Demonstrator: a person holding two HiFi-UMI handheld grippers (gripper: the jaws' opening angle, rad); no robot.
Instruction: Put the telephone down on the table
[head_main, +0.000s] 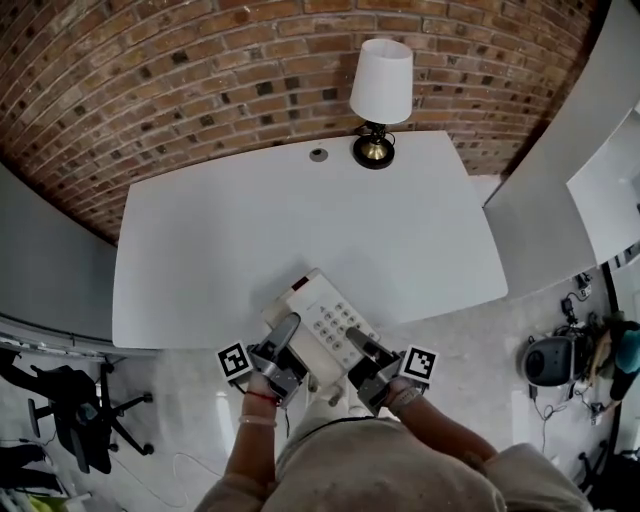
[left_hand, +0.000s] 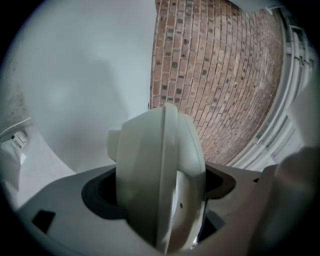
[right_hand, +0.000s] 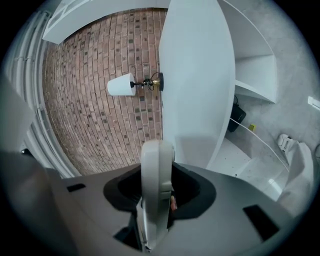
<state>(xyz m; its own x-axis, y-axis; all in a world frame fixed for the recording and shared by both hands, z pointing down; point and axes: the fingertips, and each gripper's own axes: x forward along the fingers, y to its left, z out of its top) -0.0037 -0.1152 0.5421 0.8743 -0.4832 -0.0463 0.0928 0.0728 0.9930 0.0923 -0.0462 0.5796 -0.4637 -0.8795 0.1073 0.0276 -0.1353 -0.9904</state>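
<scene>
A white desk telephone (head_main: 322, 322) with a grey keypad hangs at the near edge of the white table (head_main: 300, 220), partly over it. My left gripper (head_main: 287, 338) is shut on its left side and my right gripper (head_main: 360, 350) is shut on its right side. In the left gripper view the telephone (left_hand: 159, 190) stands edge-on between the jaws and fills the gap. The right gripper view shows the telephone's thin edge (right_hand: 156, 185) clamped the same way. I cannot tell whether the telephone touches the tabletop.
A lamp (head_main: 381, 92) with a white shade stands at the table's far edge, with a small round grommet (head_main: 318, 154) beside it. Behind is a brick wall (head_main: 200, 70). A black office chair (head_main: 75, 410) stands on the floor at left, white shelving (head_main: 610, 190) at right.
</scene>
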